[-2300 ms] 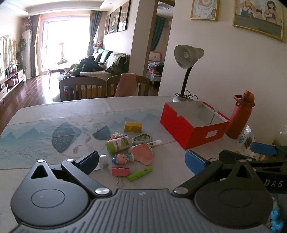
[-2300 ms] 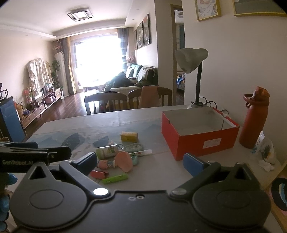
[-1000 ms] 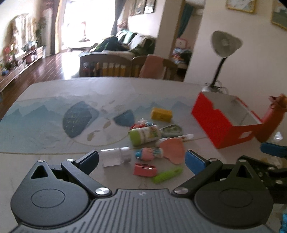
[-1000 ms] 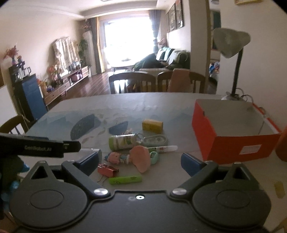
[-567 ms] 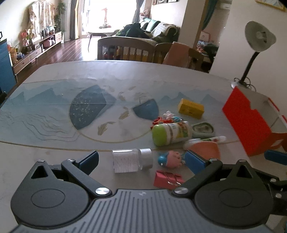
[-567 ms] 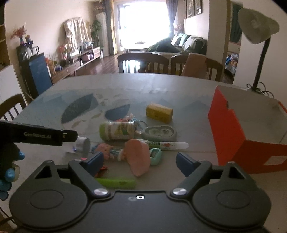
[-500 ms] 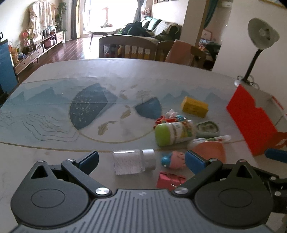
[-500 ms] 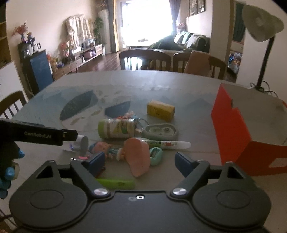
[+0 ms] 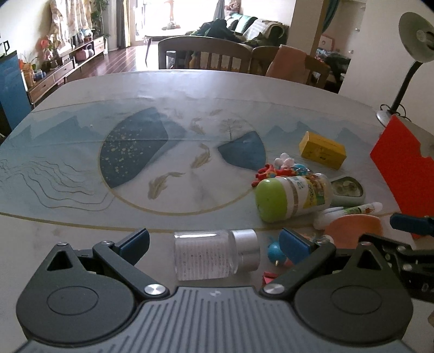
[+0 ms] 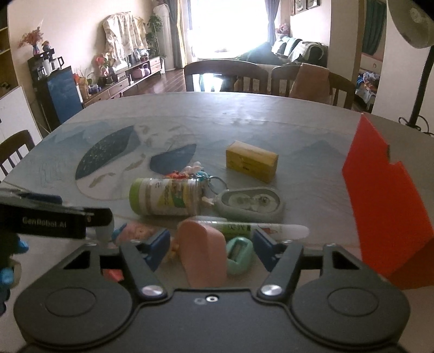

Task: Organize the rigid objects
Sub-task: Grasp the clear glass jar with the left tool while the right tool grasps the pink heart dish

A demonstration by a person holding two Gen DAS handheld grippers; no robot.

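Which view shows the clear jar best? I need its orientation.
Left wrist: the clear jar lies on its side, silver cap rightward, unobstructed between the open left gripper fingers. In the right wrist view, the left gripper hides it.

Beyond the table's far edge [image 10: 271,95] stand wooden chairs [image 10: 225,74], one draped with a pink cloth [image 10: 309,81]. Behind them a sofa [image 10: 293,53] heaped with clothes faces a bright window [image 10: 225,24] with grey curtains [image 10: 173,32]; daylight washes out the glass and shines on the dark wood floor [image 10: 173,76]. Along the left wall runs a low cabinet [image 10: 130,74] with plants and flowers, and nearer stands a dark blue cabinet [image 10: 62,93]. A grey desk lamp [image 9: 415,47] rises at the table's right edge before a pale wall [image 10: 393,65].
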